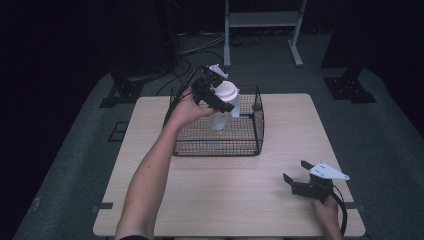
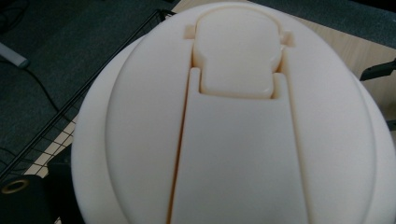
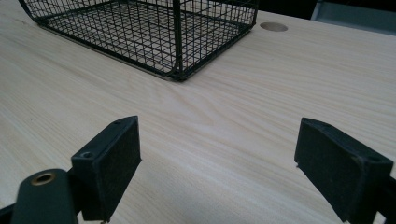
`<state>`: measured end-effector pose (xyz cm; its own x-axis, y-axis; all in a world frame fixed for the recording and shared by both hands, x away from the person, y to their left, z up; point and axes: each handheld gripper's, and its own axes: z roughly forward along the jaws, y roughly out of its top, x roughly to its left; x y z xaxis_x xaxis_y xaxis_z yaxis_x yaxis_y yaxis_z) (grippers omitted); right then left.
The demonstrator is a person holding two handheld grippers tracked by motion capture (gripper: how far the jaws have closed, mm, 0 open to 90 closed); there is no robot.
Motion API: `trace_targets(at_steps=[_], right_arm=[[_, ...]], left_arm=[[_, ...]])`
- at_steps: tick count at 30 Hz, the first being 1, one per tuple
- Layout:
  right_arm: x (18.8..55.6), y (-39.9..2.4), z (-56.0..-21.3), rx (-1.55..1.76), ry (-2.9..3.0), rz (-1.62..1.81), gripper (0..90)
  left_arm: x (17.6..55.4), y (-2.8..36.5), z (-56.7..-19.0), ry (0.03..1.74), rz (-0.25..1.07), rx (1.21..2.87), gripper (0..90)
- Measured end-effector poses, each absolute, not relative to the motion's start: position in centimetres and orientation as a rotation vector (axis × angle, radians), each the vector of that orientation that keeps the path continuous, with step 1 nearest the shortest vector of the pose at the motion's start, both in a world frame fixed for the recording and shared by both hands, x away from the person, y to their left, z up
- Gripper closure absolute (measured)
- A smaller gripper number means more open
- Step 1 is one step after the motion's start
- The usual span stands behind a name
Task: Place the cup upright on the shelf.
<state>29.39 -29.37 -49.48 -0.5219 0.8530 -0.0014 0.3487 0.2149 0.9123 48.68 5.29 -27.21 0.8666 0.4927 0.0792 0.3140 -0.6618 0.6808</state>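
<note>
The left tool (image 1: 212,92) was clenched on the white-lidded bottle (image 1: 223,107), holding it over the wire basket (image 1: 250,145), not yet set down or lifted clear. The right tool (image 1: 298,181) rested released near the worktop (image 1: 225,200) edge, idle.

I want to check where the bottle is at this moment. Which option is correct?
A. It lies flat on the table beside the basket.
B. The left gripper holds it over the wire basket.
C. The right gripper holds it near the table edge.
B: in the high view the left gripper grips the white-lidded bottle above the wire basket, while the right gripper stands open and empty over the table.
</note>
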Motion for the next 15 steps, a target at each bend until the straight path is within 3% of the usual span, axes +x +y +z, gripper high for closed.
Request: trace_targets(at_steps=[15], right_arm=[[29.4,-29.4,-49.5,1.106,1.976,1.289,13.5]], left_arm=[[51.5,5.1,-30.5,0.686,0.321,2.340,5.2]])
